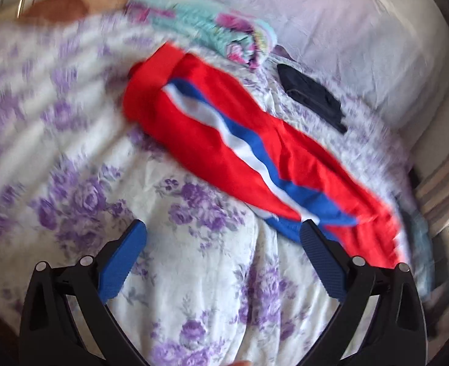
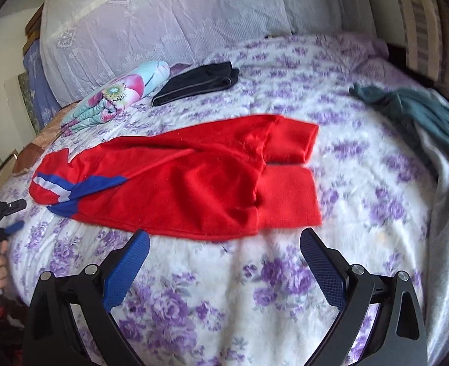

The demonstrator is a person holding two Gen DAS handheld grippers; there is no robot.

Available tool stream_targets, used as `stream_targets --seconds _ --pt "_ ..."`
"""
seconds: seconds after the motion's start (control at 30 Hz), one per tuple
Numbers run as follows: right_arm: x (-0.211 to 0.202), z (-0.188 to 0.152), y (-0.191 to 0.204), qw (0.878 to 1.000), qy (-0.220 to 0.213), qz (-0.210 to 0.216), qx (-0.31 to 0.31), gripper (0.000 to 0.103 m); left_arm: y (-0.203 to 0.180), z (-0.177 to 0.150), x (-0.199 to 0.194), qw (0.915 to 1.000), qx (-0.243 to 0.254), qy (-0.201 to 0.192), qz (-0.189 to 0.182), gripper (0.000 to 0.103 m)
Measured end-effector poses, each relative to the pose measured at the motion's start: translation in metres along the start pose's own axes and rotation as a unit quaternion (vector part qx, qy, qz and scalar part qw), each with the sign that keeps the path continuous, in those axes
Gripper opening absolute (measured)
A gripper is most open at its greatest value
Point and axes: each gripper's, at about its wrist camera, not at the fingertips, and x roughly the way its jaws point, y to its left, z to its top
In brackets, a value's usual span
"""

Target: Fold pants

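pants (image 2: pixel 194 183) red, blue/white stripe; bedspread (image 2: pixel 361 183) white, purple floral; folded garment (image 2: pixel 194 84) black; gripper pads (image 2: pixel 126 271) blue

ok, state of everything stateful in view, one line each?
red pants: folded lengthwise, one leg on the other, flat on the bed, ungripped
left gripper: open, empty
right gripper: open, empty
black garment: folded
floral bundle: rolled up
teal garment: unfolded, crumpled

Sunlit bed (image 2: pixel 361 201), lavender floral bedspread (image 2: pixel 194 299)
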Motion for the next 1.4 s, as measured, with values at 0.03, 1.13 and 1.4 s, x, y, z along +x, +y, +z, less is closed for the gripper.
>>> stream_targets --seconds 0.03,1.13,1.4 --pt "0.001 0.000 -0.006 1.000 0.006 0.008 0.016 0.100 0.009 0.006 0.001 0.9995 -0.021 0.003 -0.024 0.098" --pt "0.114 0.078 -0.079 0.951 0.048 0.118 0.282 0.100 0.060 0.092 0.072 0.9812 -0.148 -0.008 -0.123 0.059" --pt "0.137 0.072 -0.089 0.935 0.020 0.170 0.311 0.017 0.045 0.095 0.076 0.9883 -0.117 0.002 -0.098 0.058"
